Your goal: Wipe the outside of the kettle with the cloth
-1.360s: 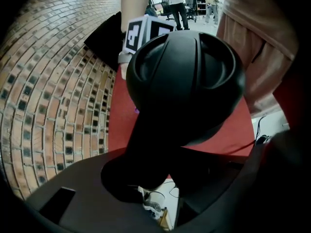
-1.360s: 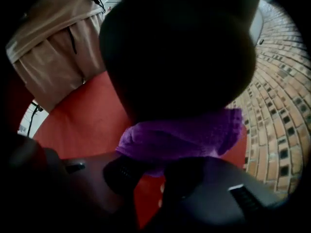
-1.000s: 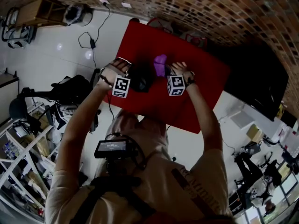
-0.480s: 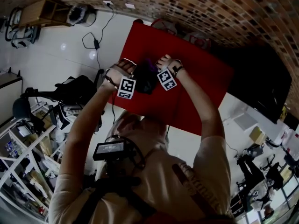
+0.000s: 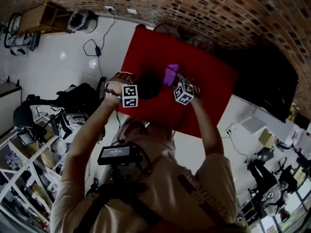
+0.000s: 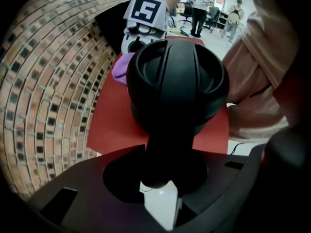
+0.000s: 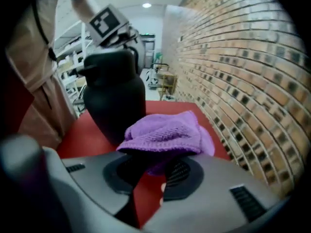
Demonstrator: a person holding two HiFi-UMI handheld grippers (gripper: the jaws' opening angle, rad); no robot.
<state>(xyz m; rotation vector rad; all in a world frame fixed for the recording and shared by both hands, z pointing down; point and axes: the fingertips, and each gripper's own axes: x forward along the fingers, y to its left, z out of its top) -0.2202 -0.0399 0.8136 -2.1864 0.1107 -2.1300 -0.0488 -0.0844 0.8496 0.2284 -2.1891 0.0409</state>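
So left gripper (image 6: 158,181) points straight down, jaws just closing on the handle (image 6: 167,144) of the kettle (image 6: 177,76), right gripper (image 7: 154,174) pinching the cloth (image 7: 165,134).

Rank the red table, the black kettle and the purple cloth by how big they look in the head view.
1. red table, by far the largest.
2. black kettle.
3. purple cloth, only slightly smaller than the kettle and partly hidden, so that gap is unsure.

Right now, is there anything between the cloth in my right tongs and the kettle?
Nothing visible. The cloth, pinched in the right tongs, sits right beside the kettle above the red table. Whether they already touch cannot be told.
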